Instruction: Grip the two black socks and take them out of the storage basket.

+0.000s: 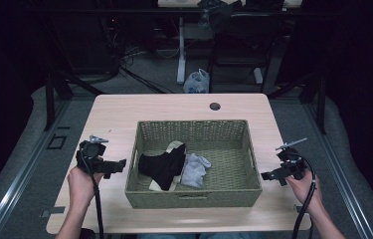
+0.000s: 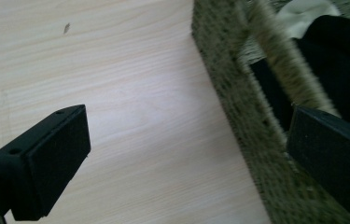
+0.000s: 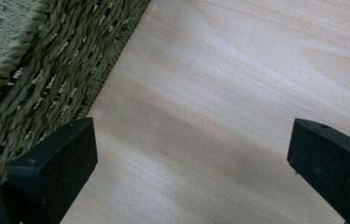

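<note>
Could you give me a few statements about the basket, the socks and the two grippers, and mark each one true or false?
1. The black sock lies inside the basket. True.
2. The left gripper is shut on a sock. False: its jaws are open and hold nothing.
3. The grey sock lies on the table outside the basket. False: it is in the basket, beside the black sock.
4. The right gripper is open beside the basket. True.

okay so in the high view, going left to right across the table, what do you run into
left gripper → basket left wall → black sock → grey sock → basket right wall → right gripper
</note>
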